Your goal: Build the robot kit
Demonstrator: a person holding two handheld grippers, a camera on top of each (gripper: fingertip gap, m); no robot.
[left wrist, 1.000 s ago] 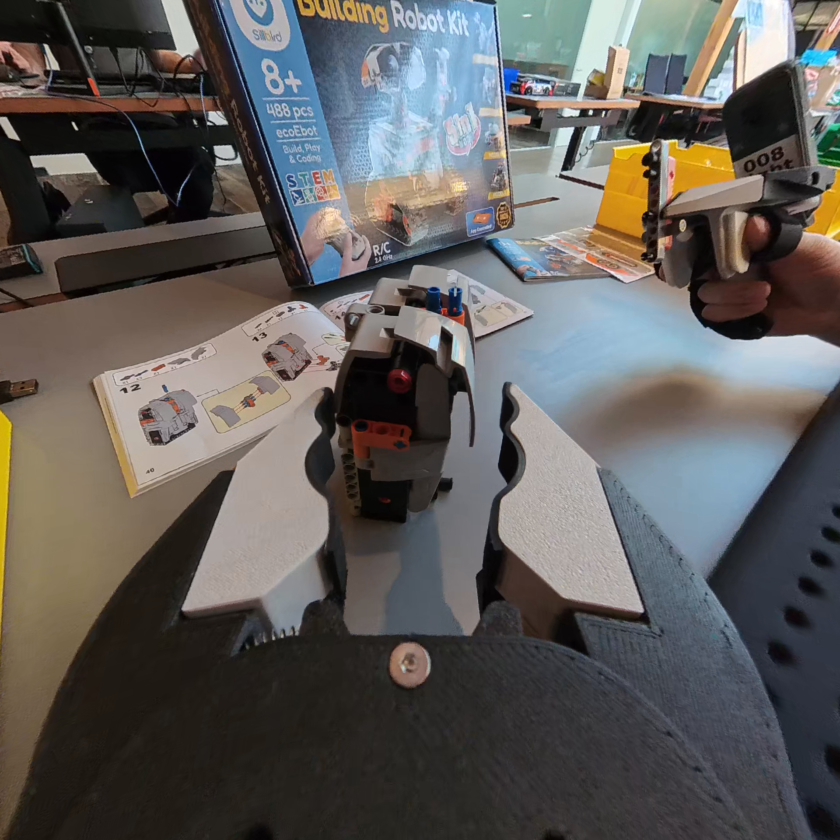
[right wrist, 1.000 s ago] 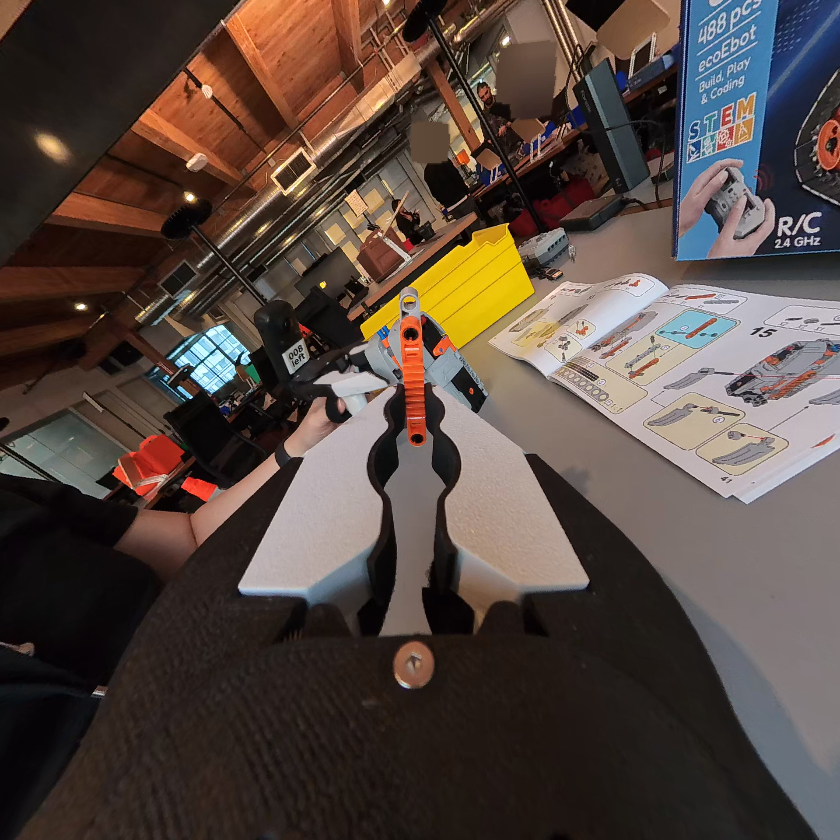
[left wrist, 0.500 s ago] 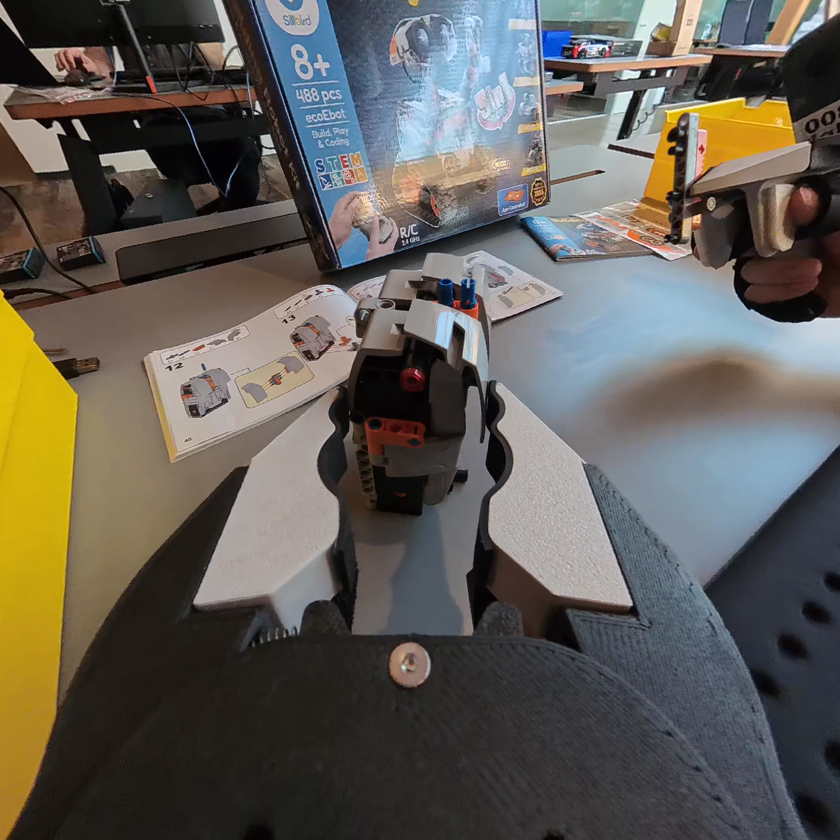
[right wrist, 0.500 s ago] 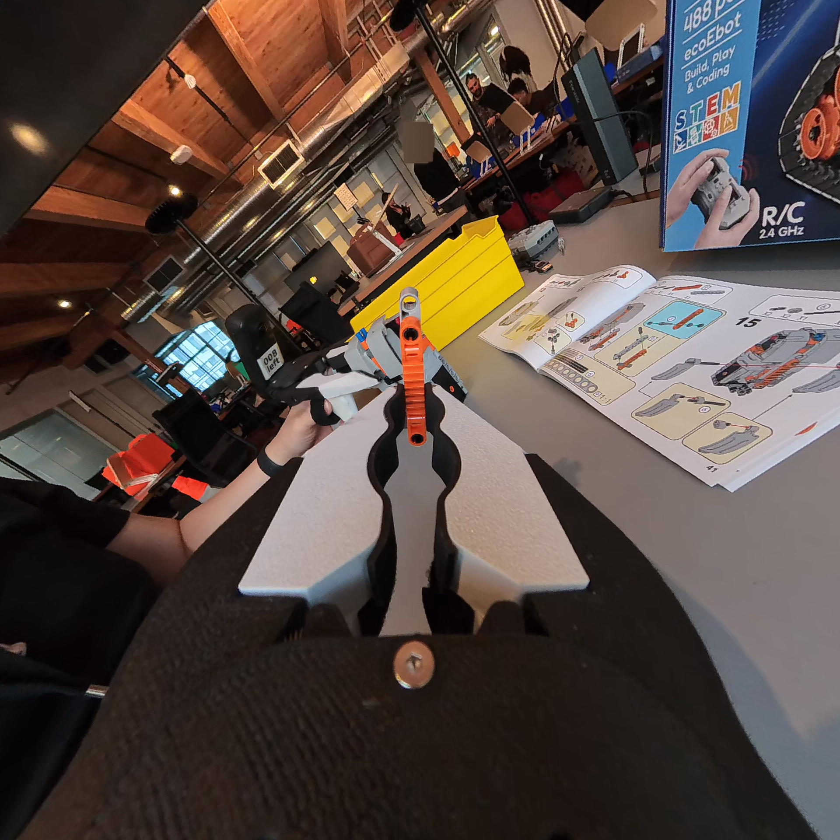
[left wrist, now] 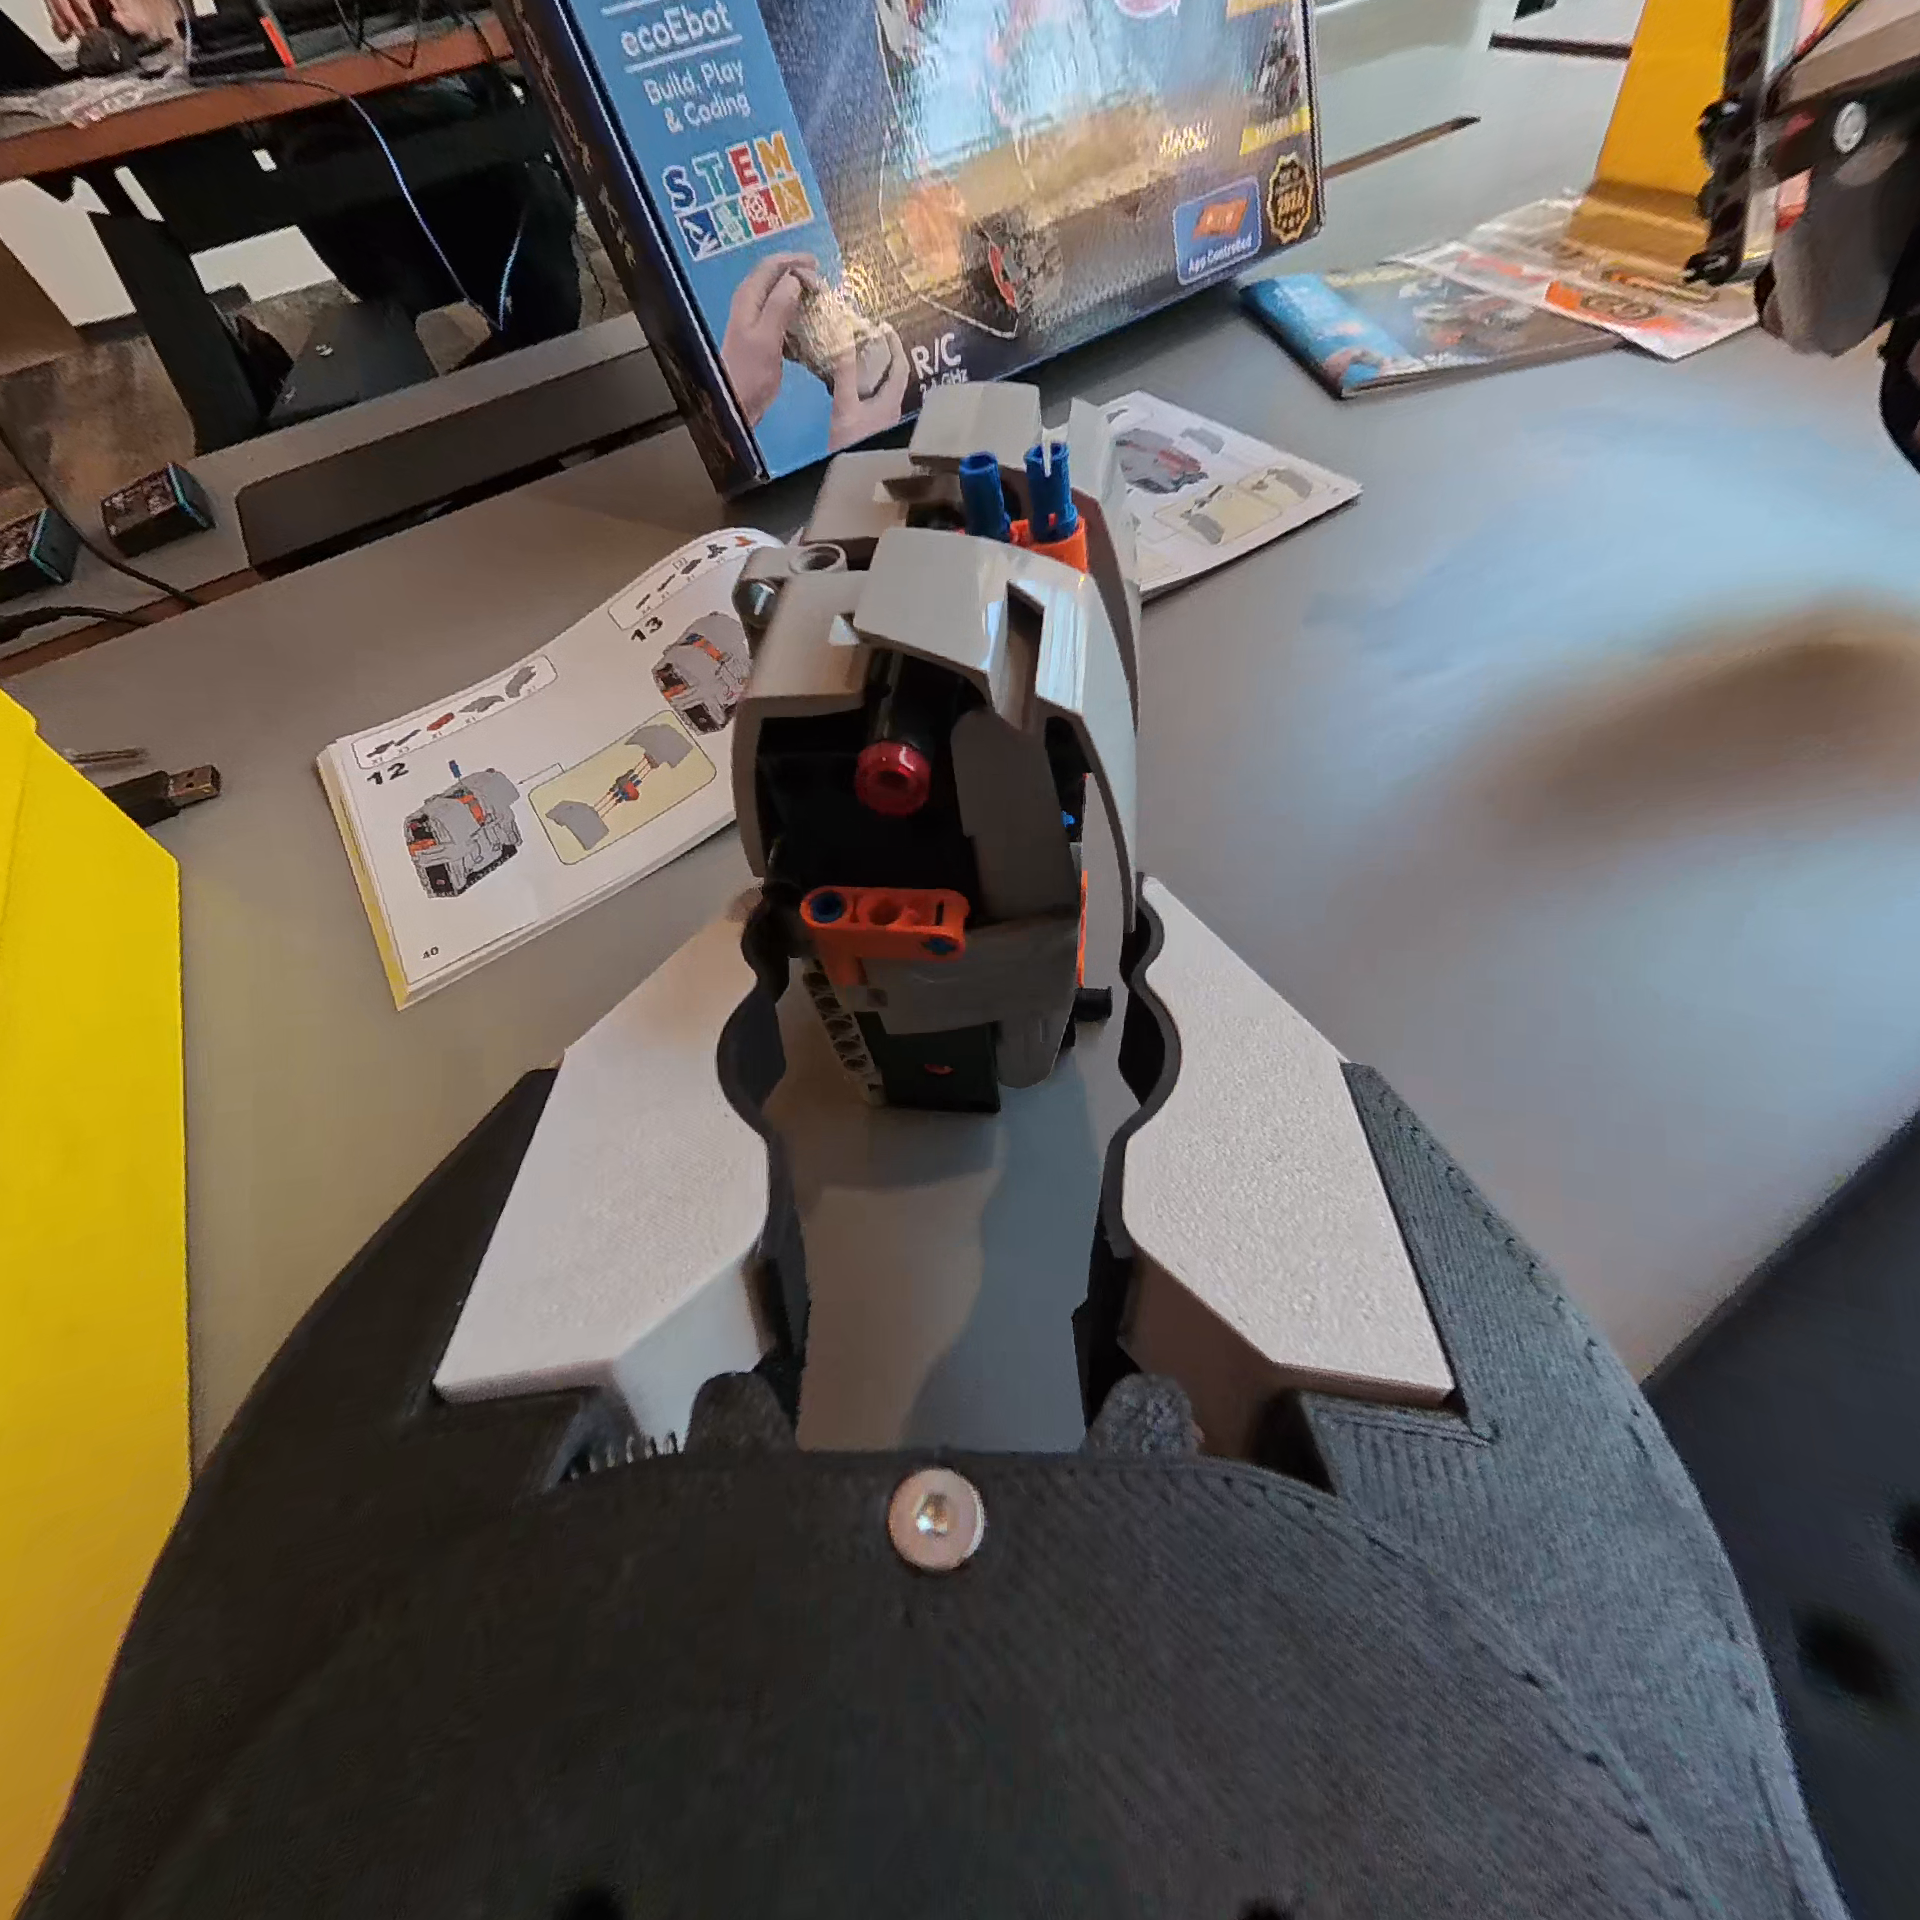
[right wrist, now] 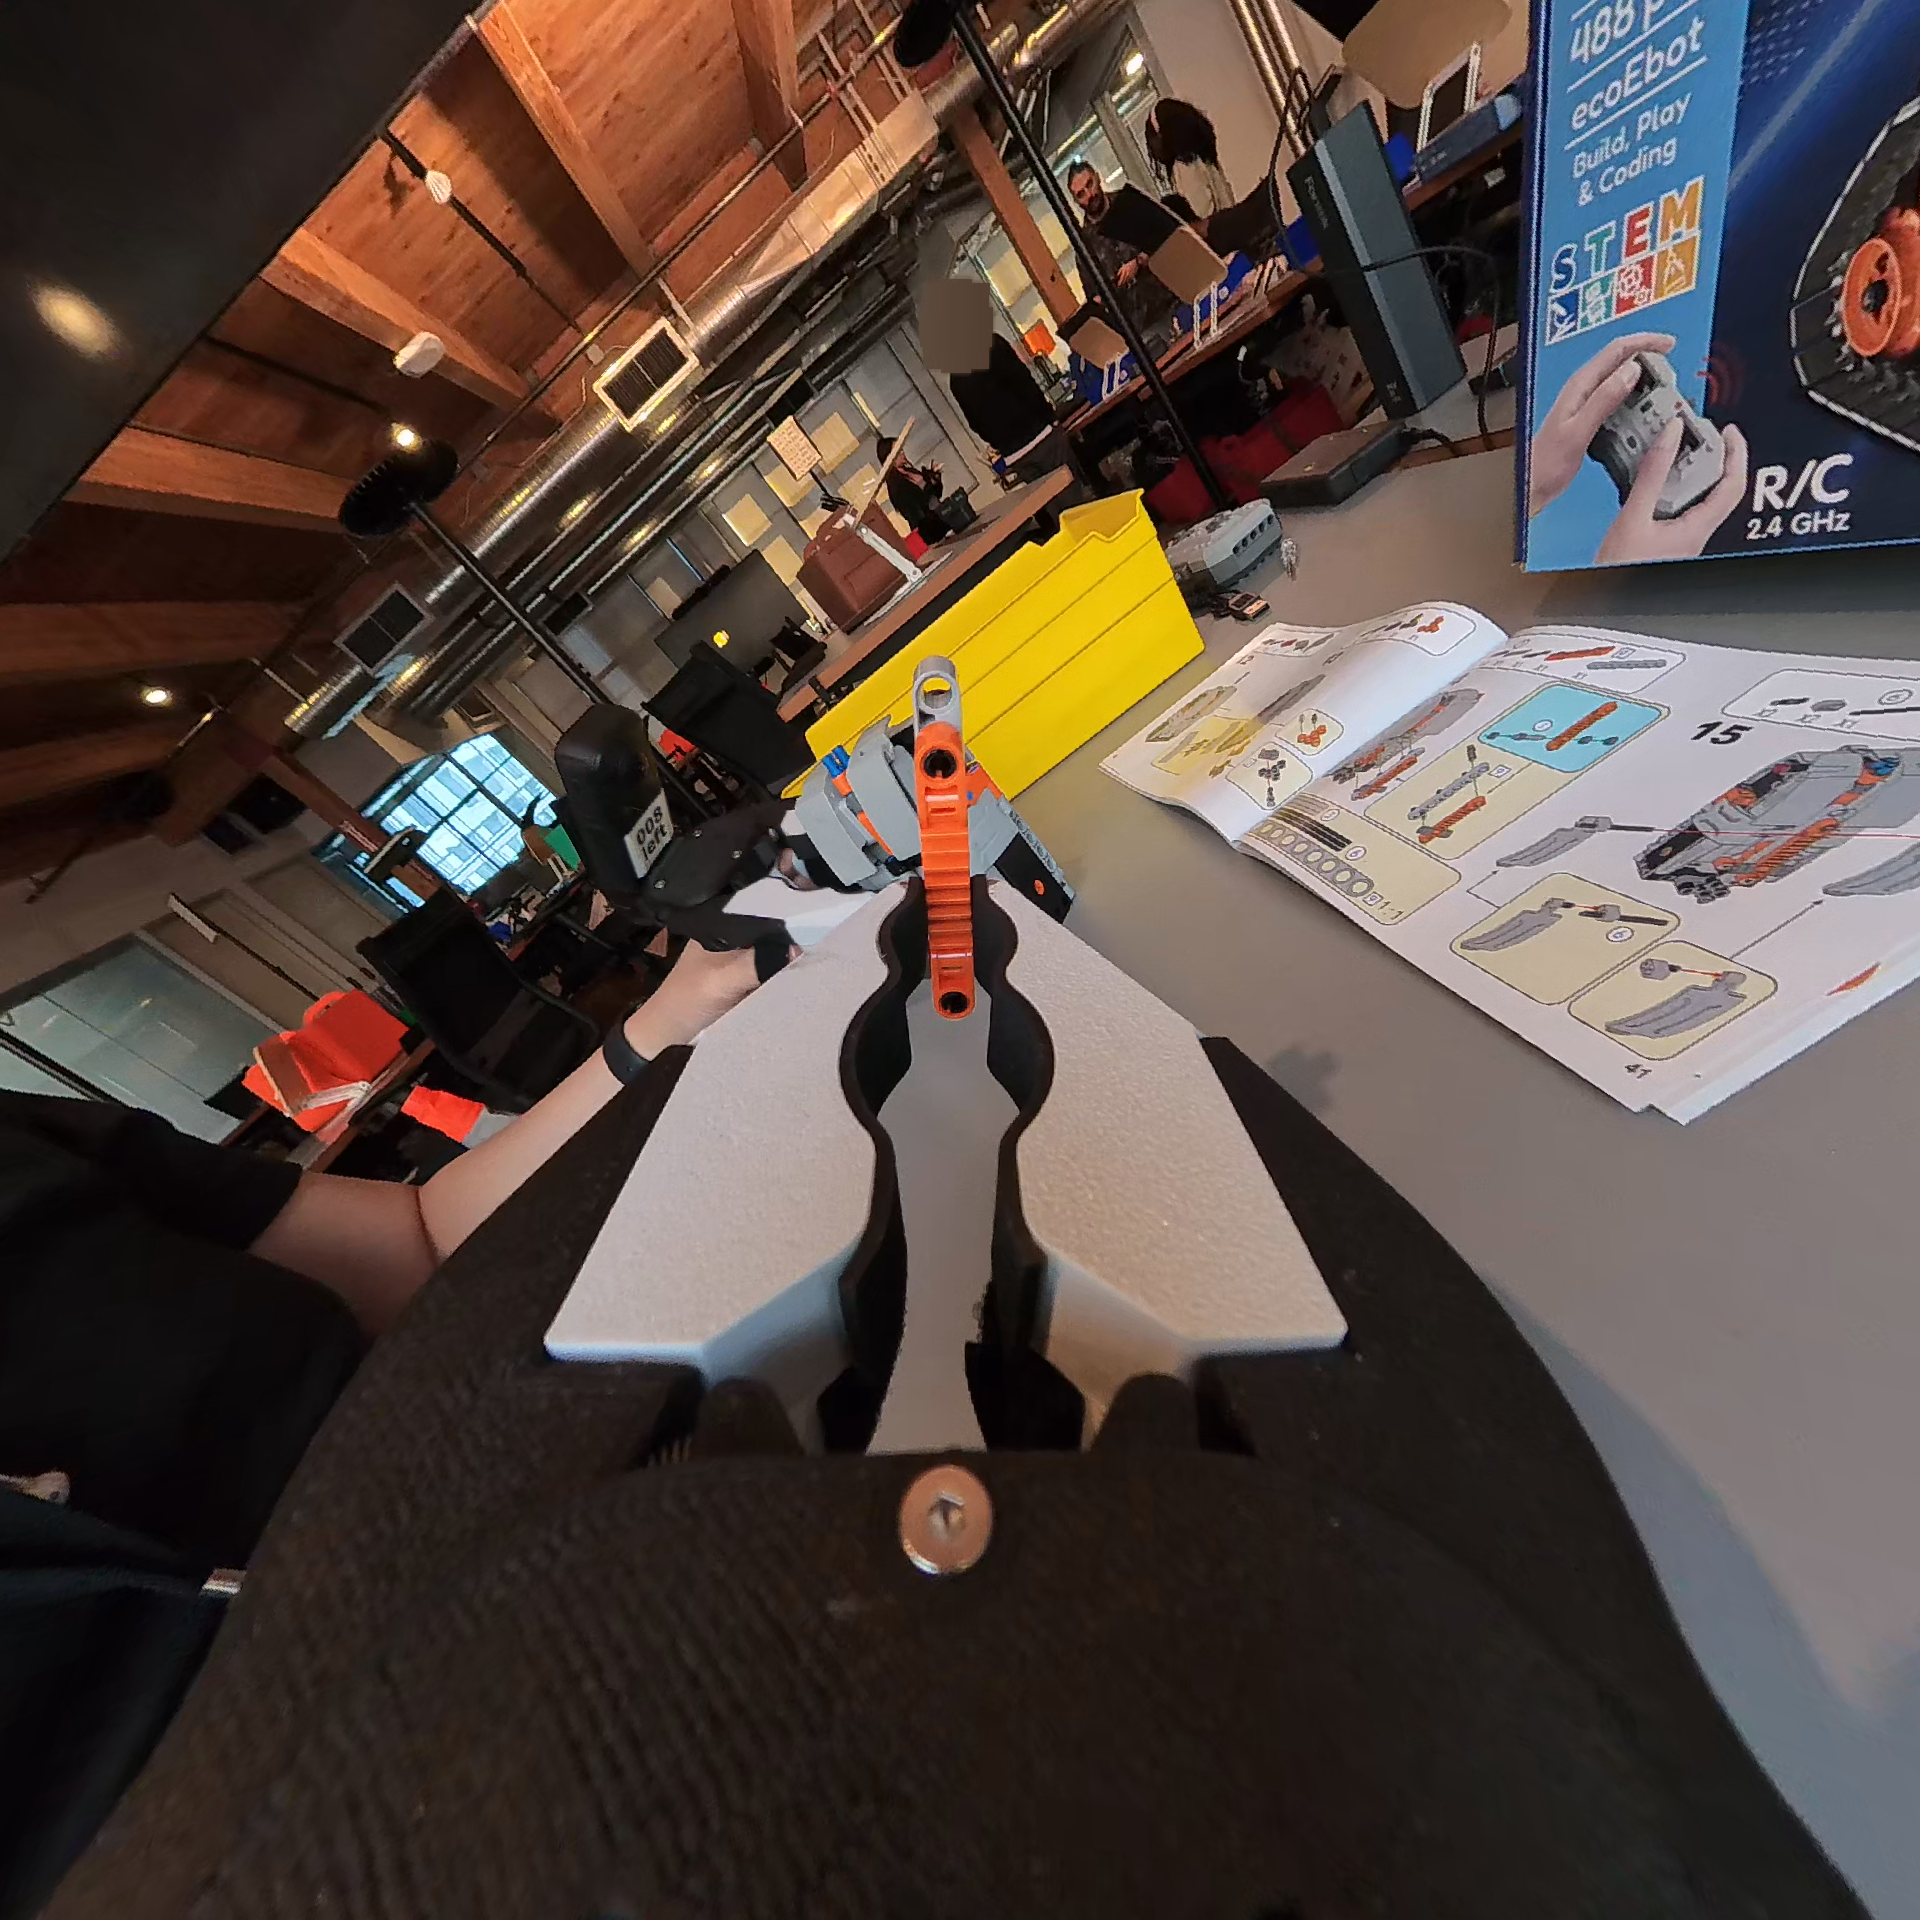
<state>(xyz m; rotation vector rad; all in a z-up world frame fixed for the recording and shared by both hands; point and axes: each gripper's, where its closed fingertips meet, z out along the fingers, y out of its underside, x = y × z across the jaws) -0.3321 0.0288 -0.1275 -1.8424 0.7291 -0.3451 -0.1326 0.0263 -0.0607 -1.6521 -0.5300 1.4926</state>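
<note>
My left gripper (left wrist: 940,935) is shut on a grey, black and orange brick-built robot model (left wrist: 935,790), which stands upright between its fingers over the grey table (left wrist: 1455,935). Two blue pins (left wrist: 1023,488) stick out of the model's top. My right gripper (right wrist: 948,920) is shut on an orange toothed beam (right wrist: 945,883) with a grey end piece and holds it upright above the table. In the right wrist view the model (right wrist: 873,805) shows just behind the beam, held by the left gripper. In the left wrist view the right gripper (left wrist: 1829,156) is at the top right edge.
A blue kit box (left wrist: 935,156) stands behind the model. An open instruction booklet (left wrist: 520,810) lies to its left; it also shows in the right wrist view (right wrist: 1558,831). A yellow bin (left wrist: 83,1143) is at far left, leaflets (left wrist: 1455,301) at back right. People work at far desks.
My left gripper's fingers have closed from wide open onto the sides of the model. My right gripper, still holding the orange beam, has come closer to the model.
</note>
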